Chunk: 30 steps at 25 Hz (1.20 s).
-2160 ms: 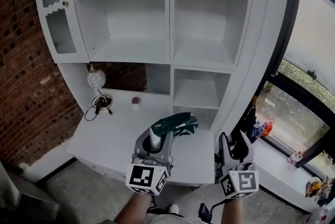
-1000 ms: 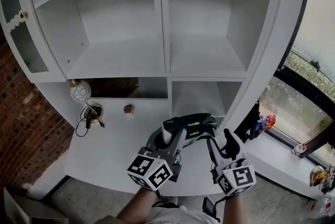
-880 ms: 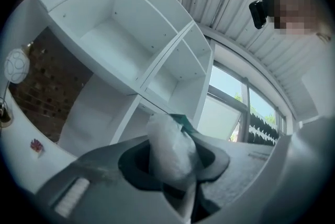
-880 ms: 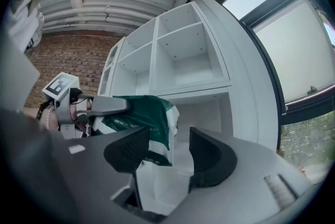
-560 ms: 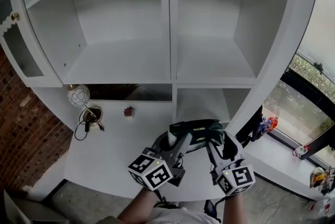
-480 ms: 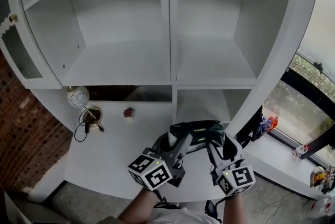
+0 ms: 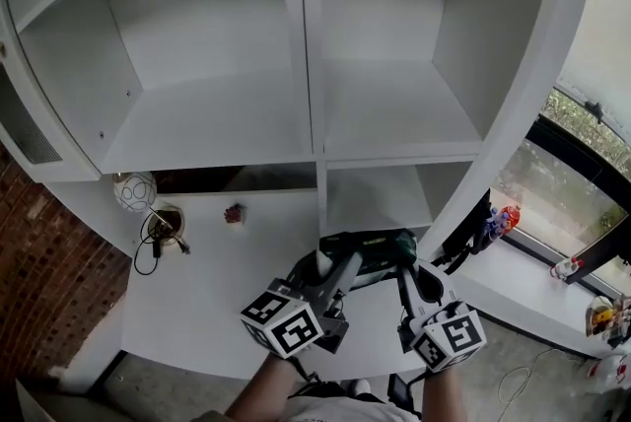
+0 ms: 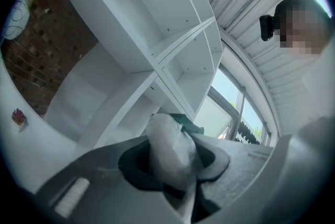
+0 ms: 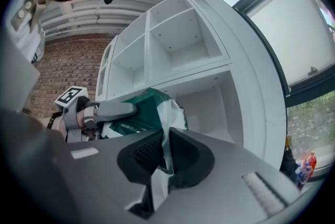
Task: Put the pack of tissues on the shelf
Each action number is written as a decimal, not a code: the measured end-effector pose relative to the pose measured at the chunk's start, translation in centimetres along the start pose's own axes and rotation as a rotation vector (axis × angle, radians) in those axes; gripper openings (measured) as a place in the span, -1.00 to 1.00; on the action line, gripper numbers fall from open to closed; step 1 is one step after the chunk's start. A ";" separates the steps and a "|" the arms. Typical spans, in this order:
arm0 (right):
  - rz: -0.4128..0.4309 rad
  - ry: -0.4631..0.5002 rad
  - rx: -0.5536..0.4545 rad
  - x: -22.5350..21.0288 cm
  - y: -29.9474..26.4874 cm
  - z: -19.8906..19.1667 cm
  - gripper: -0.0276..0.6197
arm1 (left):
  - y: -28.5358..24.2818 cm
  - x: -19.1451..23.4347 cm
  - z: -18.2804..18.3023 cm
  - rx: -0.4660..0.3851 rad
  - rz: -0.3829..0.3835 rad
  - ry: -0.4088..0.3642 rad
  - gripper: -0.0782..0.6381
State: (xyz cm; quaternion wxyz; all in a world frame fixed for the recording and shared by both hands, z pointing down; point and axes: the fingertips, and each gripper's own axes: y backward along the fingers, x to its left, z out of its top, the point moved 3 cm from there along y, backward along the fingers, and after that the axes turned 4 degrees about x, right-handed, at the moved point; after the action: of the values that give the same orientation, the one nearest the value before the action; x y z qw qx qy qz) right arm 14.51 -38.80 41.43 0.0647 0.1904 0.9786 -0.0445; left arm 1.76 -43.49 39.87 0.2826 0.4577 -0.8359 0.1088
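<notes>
holding pack of tissues [image 7: 370, 247] by both ends, near 6 o'clock in head view, over white desk top [image 7: 222, 257]. left gripper [image 7: 330, 264] clamped on white wrapper end at pack's 9 o'clock, jaws narrowly apart. right gripper [image 7: 419, 270] jaws just been closing, now pinching wrapper flap at pack's 3 o'clock. shelf [image 7: 394, 129] bays at 12 o'clock.

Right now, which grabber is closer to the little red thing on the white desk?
Left. The left gripper holds the tissue pack at the end nearer the little red thing. The right gripper, jaws having just closed onto the other end, is farther off, toward the window.
</notes>
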 end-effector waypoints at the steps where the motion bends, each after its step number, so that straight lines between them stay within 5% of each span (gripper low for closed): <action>1: -0.004 -0.020 0.001 -0.1 0.1 -0.2 -0.89 | -0.1 0.1 -0.2 0.001 0.003 -0.007 -0.46; 6: -0.041 -0.119 -0.020 -1.0 0.6 -0.3 -0.91 | -0.7 -0.2 -0.9 0.002 0.028 -0.074 -0.37; 11: -0.072 -0.214 -0.059 -2.6 1.2 0.3 -0.91 | -1.0 -0.5 -1.6 0.025 0.086 -0.167 0.10; 14: -0.081 -0.262 -0.089 -3.8 1.4 0.8 -0.91 | -1.0 -0.7 -1.8 0.033 0.119 -0.219 0.15; 25: 0.004 -0.237 -0.082 -6.1 1.4 1.1 -0.91 | -1.8 -0.7 -3.2 0.087 0.256 -0.349 0.13; 30: 0.025 -0.235 -0.063 -7.1 1.0 0.3 -0.91 | -1.7 0.1 -4.0 0.087 0.315 -0.361 -0.34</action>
State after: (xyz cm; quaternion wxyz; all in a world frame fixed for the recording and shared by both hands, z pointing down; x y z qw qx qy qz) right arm 21.45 -40.49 42.08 0.1856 0.1940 0.9626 -0.0351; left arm 4.65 -42.70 43.06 0.0881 0.3454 -0.9285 0.1037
